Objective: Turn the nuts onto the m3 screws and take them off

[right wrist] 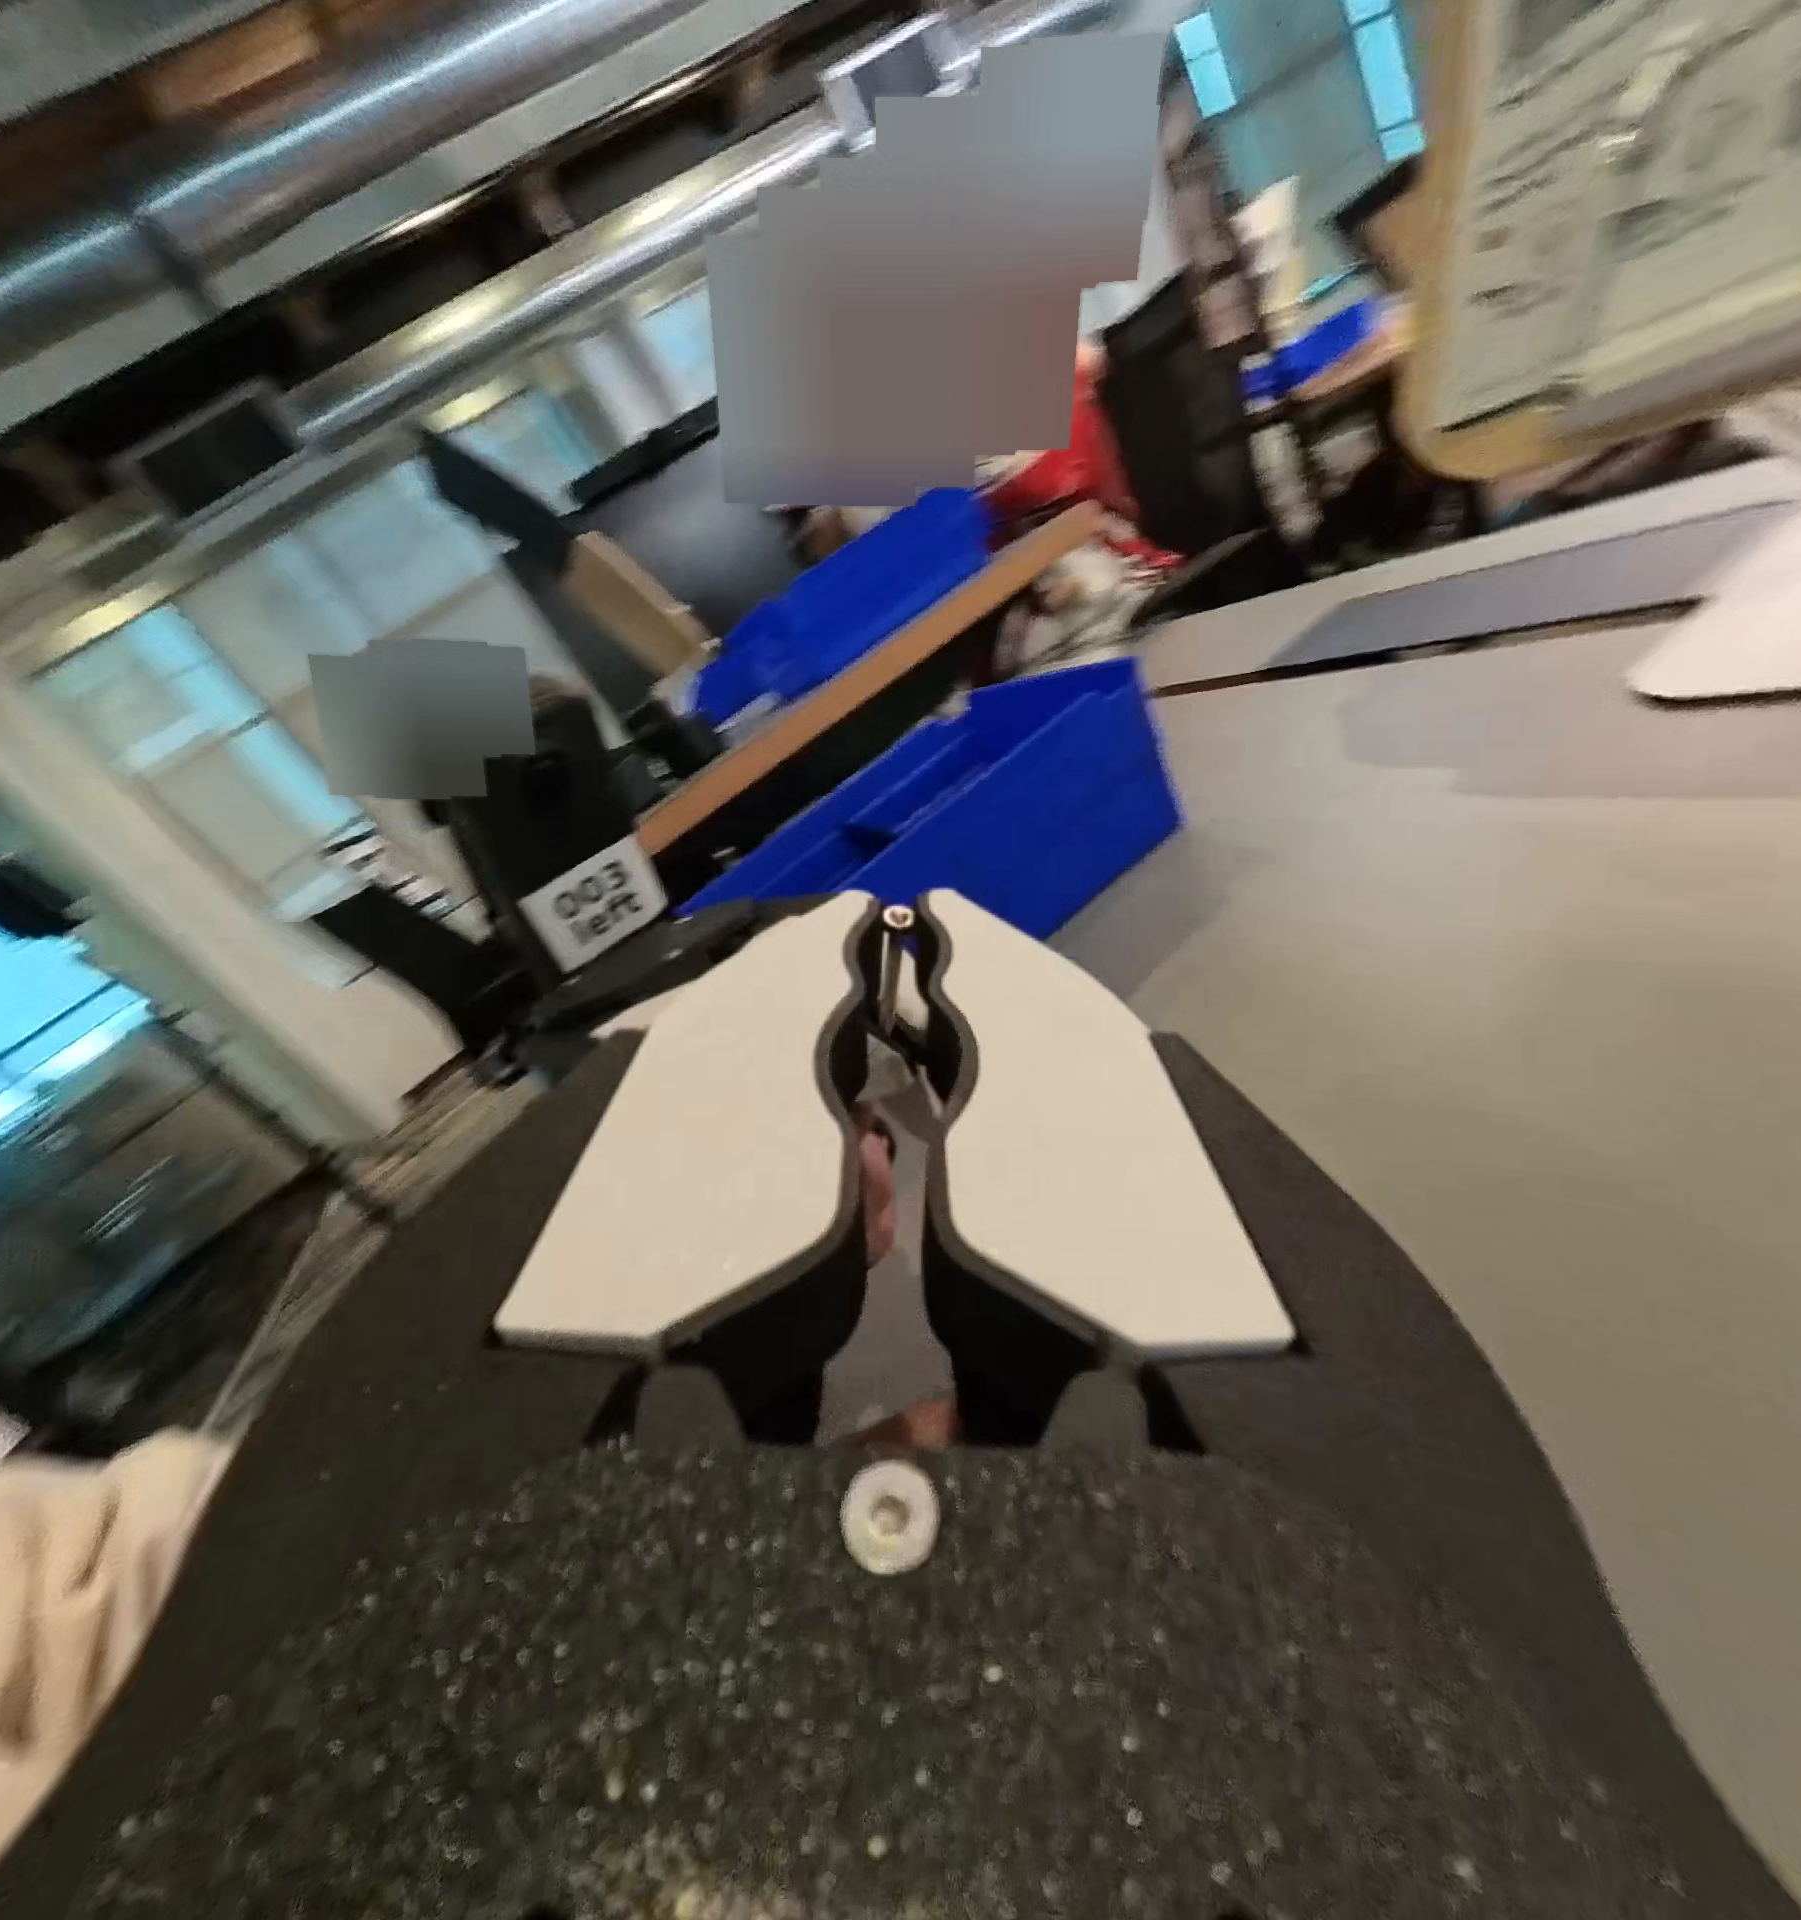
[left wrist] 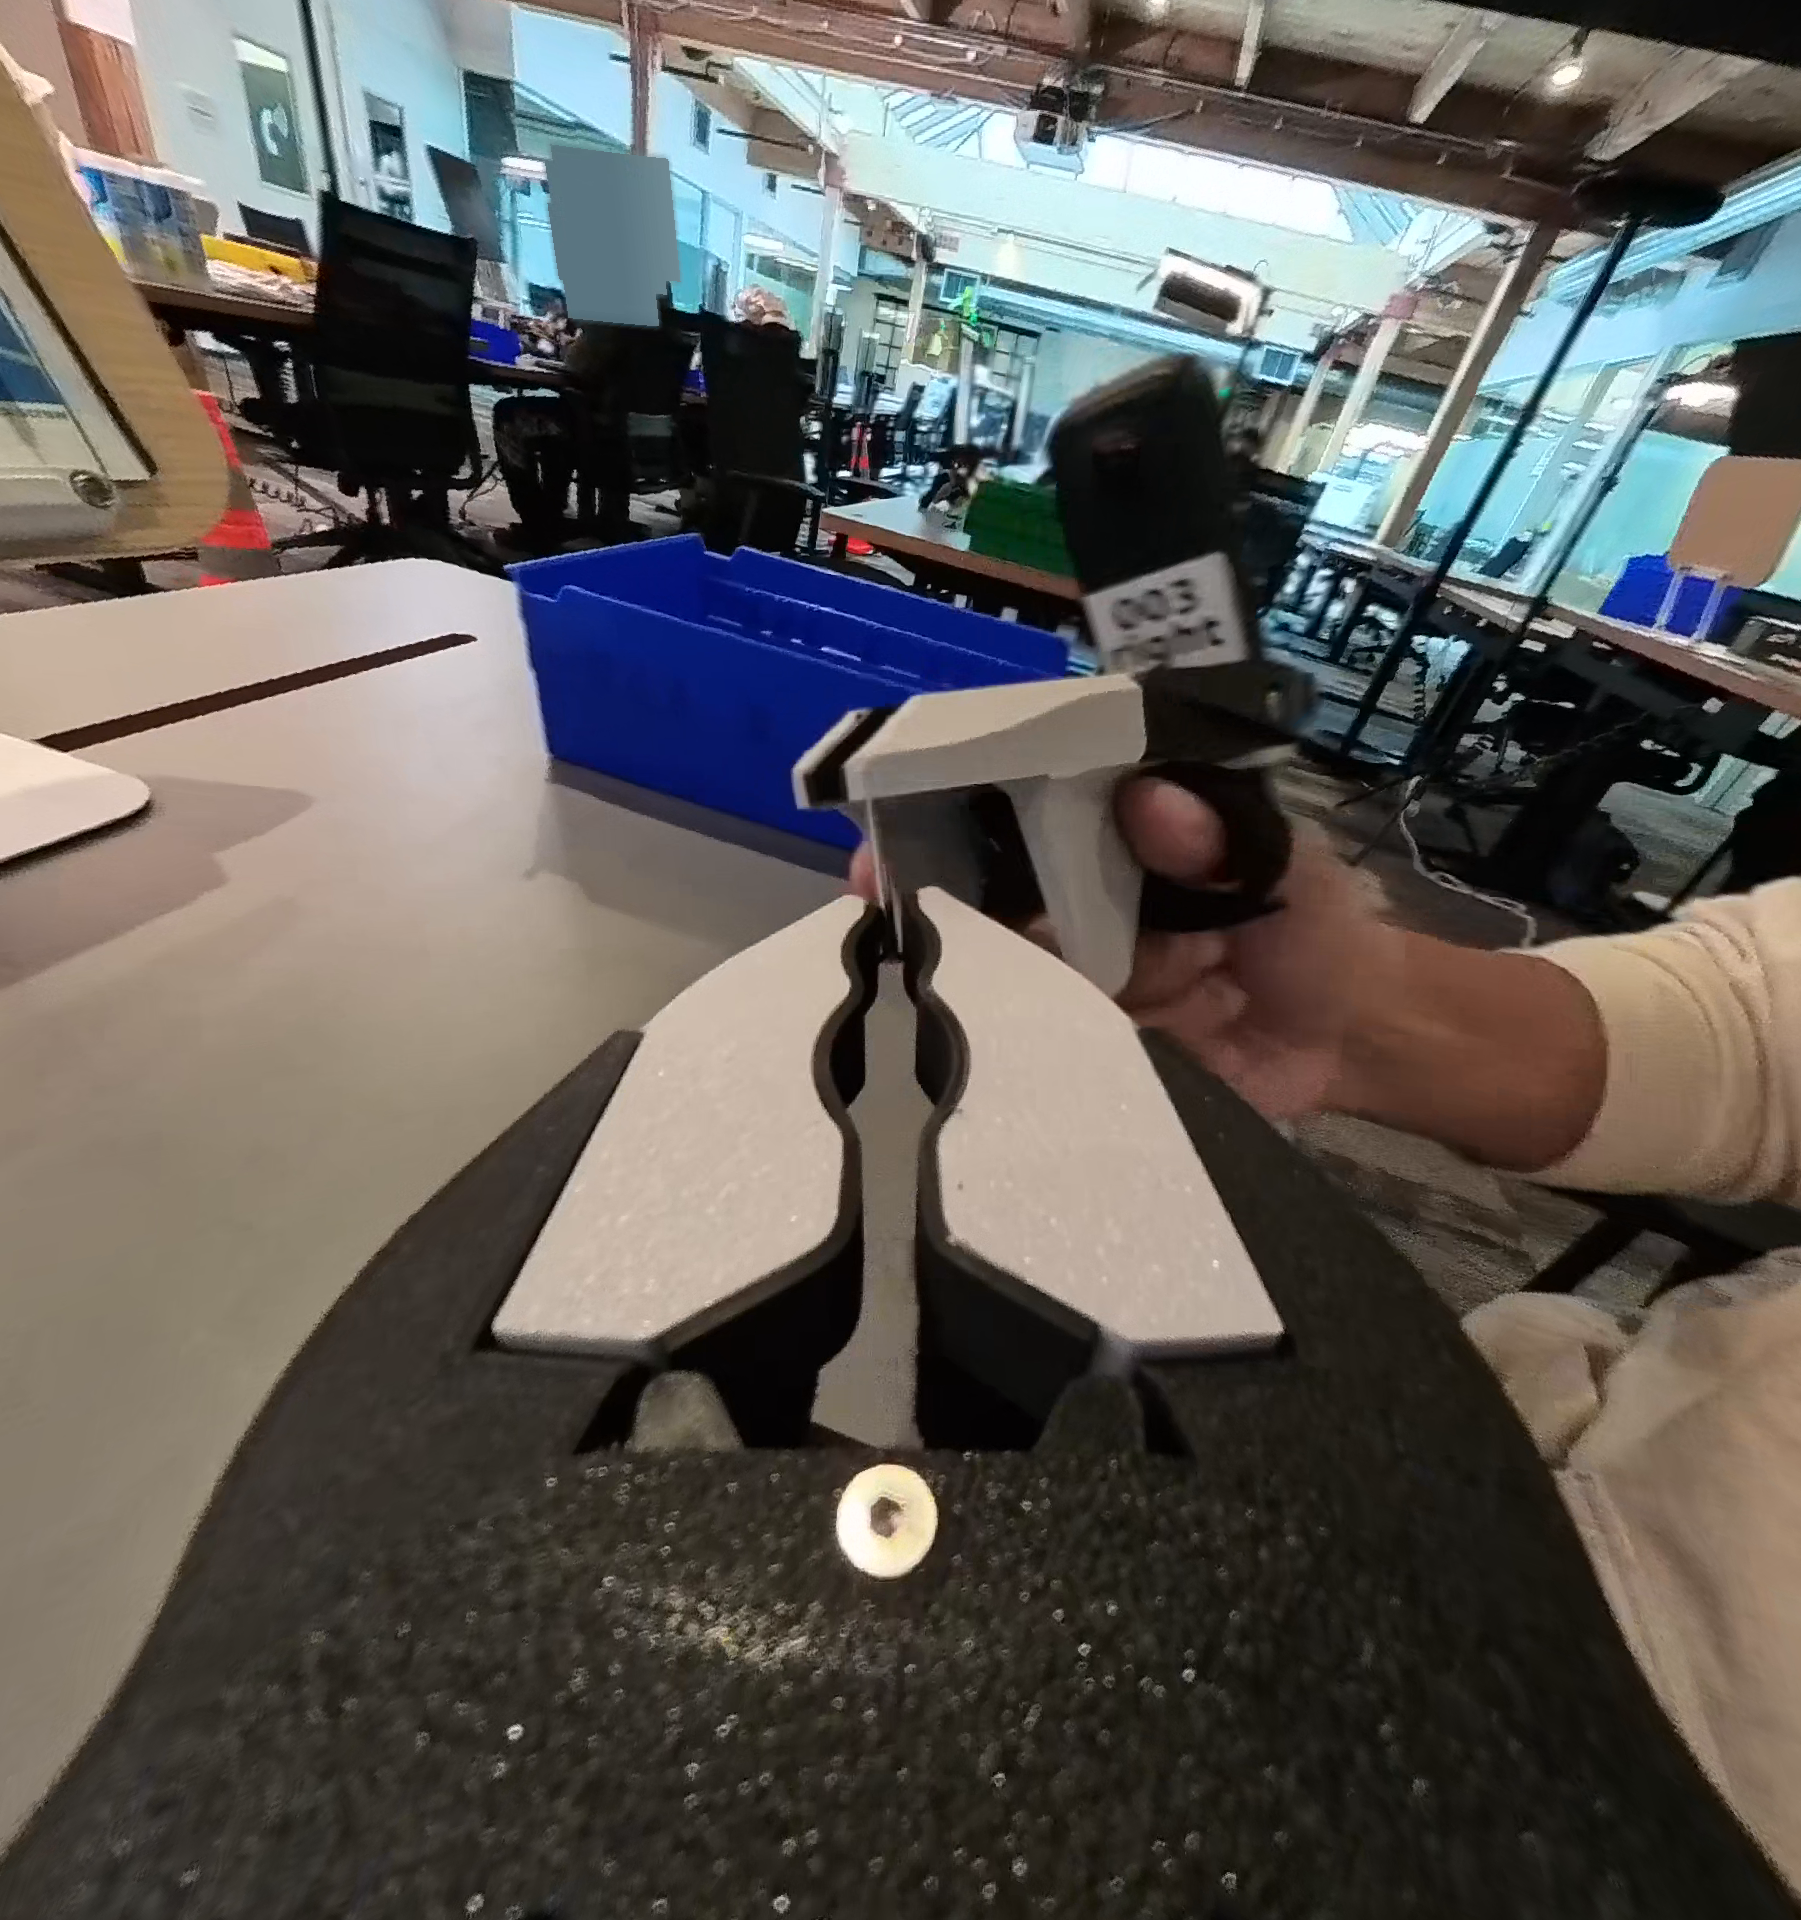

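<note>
The right tool (right wrist: 894, 920) is pinching one thin screw (right wrist: 890, 961) at its tips, jaws nearly closed. The left tool (left wrist: 891, 935) is meeting that screw's lower end, jaws narrow — whether it is gripping a nut there, I cannot tell. Both are working above the grey surface (left wrist: 283, 987), near one blue bin (left wrist: 730, 686). Judging by this, the threading is underway — removal is still waiting.

right gripper (left wrist: 842, 774) label: white sticker w/ black print on its black body, legible; wording not given
left gripper (right wrist: 709, 925) label: white sticker w/ black print on black body, legible
sign board (left wrist: 2, 343): blue-and-white printed sheet, top left; too blurred to read
wall poster (right wrist: 1644, 197): print blurred; unreadable
</note>
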Motion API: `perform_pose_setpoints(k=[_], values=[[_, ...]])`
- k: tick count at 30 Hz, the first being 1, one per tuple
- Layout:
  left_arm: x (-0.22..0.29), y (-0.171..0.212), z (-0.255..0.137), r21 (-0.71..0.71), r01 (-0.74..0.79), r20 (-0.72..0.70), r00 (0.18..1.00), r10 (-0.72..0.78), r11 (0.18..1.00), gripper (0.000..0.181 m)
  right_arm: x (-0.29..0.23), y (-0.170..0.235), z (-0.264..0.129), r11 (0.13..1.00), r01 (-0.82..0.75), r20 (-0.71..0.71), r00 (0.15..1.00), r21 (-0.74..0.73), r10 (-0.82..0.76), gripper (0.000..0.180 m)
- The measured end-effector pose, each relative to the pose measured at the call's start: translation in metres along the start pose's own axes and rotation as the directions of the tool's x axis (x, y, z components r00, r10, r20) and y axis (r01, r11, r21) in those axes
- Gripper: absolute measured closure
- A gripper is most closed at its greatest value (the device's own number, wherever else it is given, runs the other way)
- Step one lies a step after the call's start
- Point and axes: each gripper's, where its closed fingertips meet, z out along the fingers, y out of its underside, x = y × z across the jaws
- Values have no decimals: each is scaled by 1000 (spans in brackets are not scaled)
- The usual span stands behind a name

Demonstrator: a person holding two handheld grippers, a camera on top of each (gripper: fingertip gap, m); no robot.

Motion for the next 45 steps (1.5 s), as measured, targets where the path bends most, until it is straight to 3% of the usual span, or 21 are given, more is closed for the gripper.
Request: perform_pose_setpoints(k=[3,6,10,14,20,22,26,30,34,37,41,45], values=[[1,2,1,-8,-11,-3,1000,11,1000,177,-3,1,0,999,17,-128,992,37,-12,175],[3,-1,0,7,-2,-21,1000,2,1000,178,-10,-1,-3,999,27,-113,993,37,-22,171],[8,-9,-5,42,24,-63,998,-22,999,178,-21,-22,-22,990,55,135,988,131,-72,154],[18,-14,-7,63,43,-131,991,-34,997,178,-21,-12,-28,998,-52,434,899,-36,63,151],[28,-12,-6,42,43,-182,983,-35,998,178,-39,-3,-22,994,50,574,819,-96,15,163],[28,-11,-4,38,43,-180,983,-35,998,178,-38,-5,-16,995,65,542,840,-73,-15,175],[17,-9,-3,36,30,-109,994,-26,999,178,-25,-6,-7,998,14,415,910,-66,15,174],[3,-3,1,9,-12,-4,1000,12,1000,178,-6,-5,-3,999,-20,143,990,27,16,175],[1,2,4,-4,-14,4,1000,14,1000,177,0,-3,-6,991,-5,-144,989,133,24,175],[4,1,4,4,-3,-20,1000,3,1000,177,-7,-4,-6,990,64,-192,981,127,-39,175],[8,-6,-1,33,27,-63,998,-24,999,178,-24,-19,-18,980,118,48,991,157,-127,152],[15,-11,-4,49,40,-112,993,-35,998,178,-22,-16,-28,997,69,348,935,15,-70,155]])
